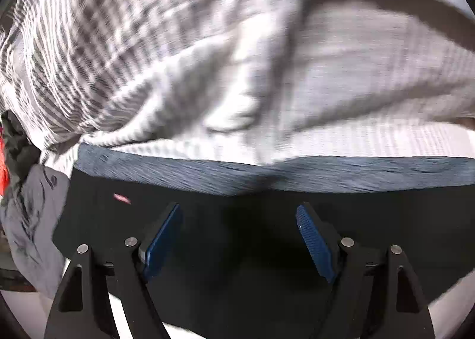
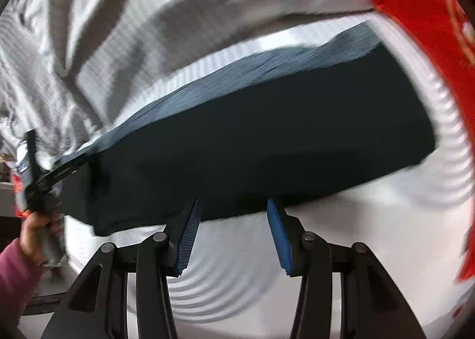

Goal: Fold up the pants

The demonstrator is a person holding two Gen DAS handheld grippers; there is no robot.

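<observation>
The dark navy pants (image 1: pixel 237 250) lie flat on a white ribbed bedcover, with a lighter blue waistband strip (image 1: pixel 267 173) along their far edge. My left gripper (image 1: pixel 239 214) is open, its blue pads spread just above the dark cloth. In the right wrist view the pants (image 2: pixel 252 137) form a long dark folded band with the blue strip (image 2: pixel 237 78) on top. My right gripper (image 2: pixel 233 208) is open at the pants' near edge, holding nothing. The other hand-held gripper (image 2: pixel 35 161) shows at the pants' left end.
A rumpled grey-and-white striped blanket (image 1: pixel 148 42) fills the far side behind the pants. A red garment (image 2: pixel 430 42) lies at the right in the right wrist view. A grey printed cloth (image 1: pixel 32 220) and dark clothing (image 1: pixel 17 143) sit at the left.
</observation>
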